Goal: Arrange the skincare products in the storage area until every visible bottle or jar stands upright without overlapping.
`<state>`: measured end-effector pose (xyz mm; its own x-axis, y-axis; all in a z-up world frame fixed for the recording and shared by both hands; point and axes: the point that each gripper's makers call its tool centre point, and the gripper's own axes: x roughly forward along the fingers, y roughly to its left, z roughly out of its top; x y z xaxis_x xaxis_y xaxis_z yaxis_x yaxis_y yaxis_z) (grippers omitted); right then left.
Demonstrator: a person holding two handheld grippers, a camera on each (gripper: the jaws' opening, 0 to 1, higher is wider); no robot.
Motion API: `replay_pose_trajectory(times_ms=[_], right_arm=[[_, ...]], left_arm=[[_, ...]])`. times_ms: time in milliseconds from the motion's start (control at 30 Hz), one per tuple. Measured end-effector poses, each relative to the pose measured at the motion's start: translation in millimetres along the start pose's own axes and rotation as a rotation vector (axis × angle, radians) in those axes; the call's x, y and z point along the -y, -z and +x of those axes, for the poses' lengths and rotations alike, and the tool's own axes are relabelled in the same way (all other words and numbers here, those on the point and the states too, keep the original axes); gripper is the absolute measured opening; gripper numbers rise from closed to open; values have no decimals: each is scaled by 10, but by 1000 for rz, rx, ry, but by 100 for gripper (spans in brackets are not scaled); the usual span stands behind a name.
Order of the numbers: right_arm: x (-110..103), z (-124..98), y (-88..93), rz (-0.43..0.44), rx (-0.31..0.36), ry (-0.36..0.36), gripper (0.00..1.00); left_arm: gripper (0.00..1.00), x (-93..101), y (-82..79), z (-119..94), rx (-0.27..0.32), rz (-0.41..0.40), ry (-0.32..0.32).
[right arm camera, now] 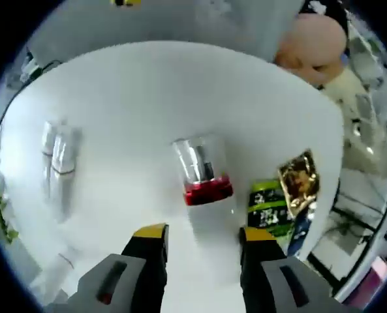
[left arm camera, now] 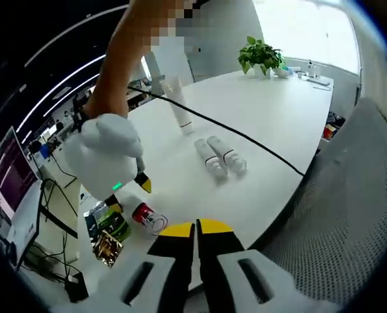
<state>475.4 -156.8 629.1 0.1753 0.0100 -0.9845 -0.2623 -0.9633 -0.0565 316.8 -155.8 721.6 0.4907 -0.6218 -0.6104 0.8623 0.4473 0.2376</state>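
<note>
Right gripper [right arm camera: 198,238] hovers at the bottom centre of the right gripper view, jaws apart and empty, aimed at a red-based clear bottle [right arm camera: 202,170] lying on its side on the white table [right arm camera: 147,98] just above them. Left gripper [left arm camera: 196,229], jaws together, waits low in the left gripper view, with two clear bottles [left arm camera: 219,156] lying at centre and a white tube [left arm camera: 178,104] upright beyond. The step in hand appears to be the approach to this bottle; next the jaws need to close around its body and tip it upright, clear of the snack packets [right arm camera: 286,192] at right.

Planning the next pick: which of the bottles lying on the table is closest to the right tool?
The bottle with the red band, lying just ahead of the open right tool. The two clear bottles lie together farther off to the side.
</note>
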Motion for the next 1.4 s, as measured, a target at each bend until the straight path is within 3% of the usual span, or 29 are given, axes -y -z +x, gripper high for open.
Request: replay_pose_trajectory(times_ms=[67,167,333,433,500,633,867,933,1133,1400], right_arm=[[46,8,-10,19,24,-5,42],[102,64,-5,-20,-3,10,33],[98,116,-22,-35,-13,-27,32],[63,127,-33,-99,-31,-67,32],[134,131,-35,-82,-43,-39,26],[101,123,-20,-79,-47,-50,24],[2,15,-67,165,-8,-7,22],[-41,-44,-91,276,17,22,22],[-151,-297,-132,649,96,171,22],[-471,-624,-62,942,114,307,22]], left_arm=[[0,3,2,0,-1,5,0],[0,6,10,2,-4,4,3],[0,12,18,7,-8,4,7],[0,5,24,5,-9,2,3],[0,31,26,13,-11,7,16],[0,5,40,12,-15,2,9],[0,-3,23,3,-7,4,5],[0,-8,9,-1,2,4,1],[0,-9,-16,-8,13,4,-2],[0,5,-64,-17,34,10,3]])
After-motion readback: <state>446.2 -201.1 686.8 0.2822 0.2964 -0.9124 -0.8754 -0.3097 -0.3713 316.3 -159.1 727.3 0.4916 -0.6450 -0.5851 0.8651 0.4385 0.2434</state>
